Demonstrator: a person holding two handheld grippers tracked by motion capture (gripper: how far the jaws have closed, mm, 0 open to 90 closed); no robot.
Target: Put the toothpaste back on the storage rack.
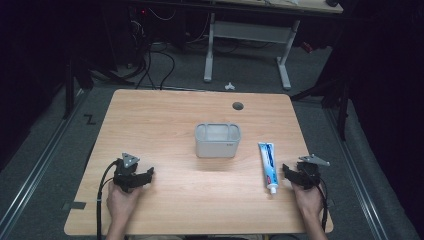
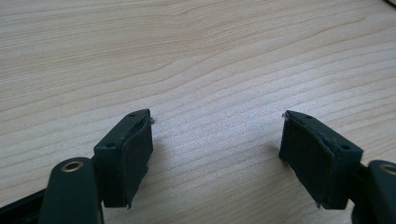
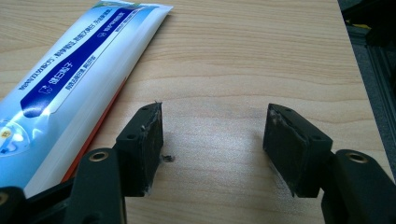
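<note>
On the table: a pale wood table [image 1: 165, 115] fills the scene, a person's forearms entering from the near edge, one hand-held gripper in each hand.

Grey bin: an open-topped grey bin [image 1: 217, 140] stands upright near the table's middle, well apart from both grippers.

Toothpaste tube: a blue-and-white toothpaste tube [image 1: 268, 166] lies flat on the right half of the table, between the bin and the right hand; its long axis runs away from the person, white cap toward the near edge, flat crimped end pointing away.

Key relation: the tube lies just beside the right hand-held gripper [image 1: 291, 173], on its inner side, toward the table's middle; in the right gripper view the tube [image 3: 70, 79] runs alongside and past the near jaw rather than between the two. The right hand is clearly the nearer one, so a short sideways shift looks like all a grasp would call for.

Right hand-held gripper: held low over the wood, jaws wide apart, nothing between them.

Left hand-held gripper: the left hand-held gripper [image 1: 145, 176] rests low at the near left, far from the tube, jaws [image 2: 217, 154] spread over bare wood.
</note>
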